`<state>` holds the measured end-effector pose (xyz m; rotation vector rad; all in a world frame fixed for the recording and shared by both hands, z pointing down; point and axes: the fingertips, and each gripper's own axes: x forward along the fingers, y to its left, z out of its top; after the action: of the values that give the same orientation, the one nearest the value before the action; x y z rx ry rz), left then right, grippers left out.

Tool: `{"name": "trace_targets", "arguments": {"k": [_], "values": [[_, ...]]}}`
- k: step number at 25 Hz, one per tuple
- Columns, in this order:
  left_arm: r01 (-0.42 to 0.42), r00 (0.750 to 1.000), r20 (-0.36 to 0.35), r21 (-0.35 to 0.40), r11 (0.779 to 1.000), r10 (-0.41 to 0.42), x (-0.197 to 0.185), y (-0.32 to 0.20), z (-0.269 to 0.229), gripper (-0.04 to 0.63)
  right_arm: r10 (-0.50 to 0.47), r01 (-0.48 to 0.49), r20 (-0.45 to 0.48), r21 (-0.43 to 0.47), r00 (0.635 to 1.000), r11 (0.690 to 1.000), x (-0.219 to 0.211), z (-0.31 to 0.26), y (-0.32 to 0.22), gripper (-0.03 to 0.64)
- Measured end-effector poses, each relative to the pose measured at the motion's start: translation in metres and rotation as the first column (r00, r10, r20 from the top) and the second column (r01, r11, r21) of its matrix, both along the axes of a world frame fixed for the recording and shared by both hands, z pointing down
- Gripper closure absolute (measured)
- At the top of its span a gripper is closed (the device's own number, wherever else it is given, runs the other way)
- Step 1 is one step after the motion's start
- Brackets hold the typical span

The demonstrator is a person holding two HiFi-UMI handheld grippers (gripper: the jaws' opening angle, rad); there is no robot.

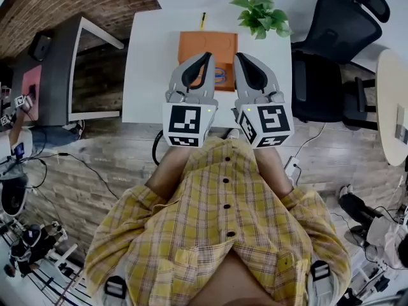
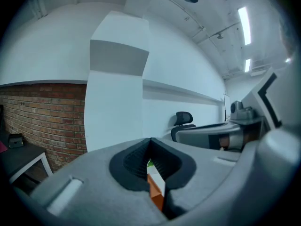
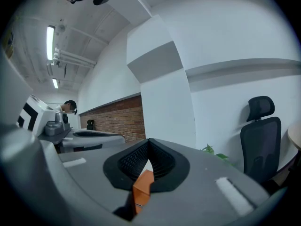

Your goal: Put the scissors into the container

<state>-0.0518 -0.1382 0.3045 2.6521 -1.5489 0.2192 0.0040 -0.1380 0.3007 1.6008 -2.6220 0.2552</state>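
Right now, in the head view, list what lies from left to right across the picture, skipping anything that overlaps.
dark desk → left tongs → right tongs → black office chair → round table

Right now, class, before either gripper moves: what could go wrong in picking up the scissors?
1. The left gripper and the right gripper are both shut; lowered so, they might push the scissors rather than grasp them.
2. The grippers hide most of the scissors in the head view, so aim may be off.
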Motion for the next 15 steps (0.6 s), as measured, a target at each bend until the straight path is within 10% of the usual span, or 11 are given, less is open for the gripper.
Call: {"name": "trace_targets", "arguments": {"k": [15], "values": [[0.03,0.999,-0.012,0.026,0.999,-0.03,-0.006,-0.005,-0.01,0.591,-0.001,0.002,-0.002,0.022,1.0,1.0,0.0,-0.006,-0.006,0.611]]}}
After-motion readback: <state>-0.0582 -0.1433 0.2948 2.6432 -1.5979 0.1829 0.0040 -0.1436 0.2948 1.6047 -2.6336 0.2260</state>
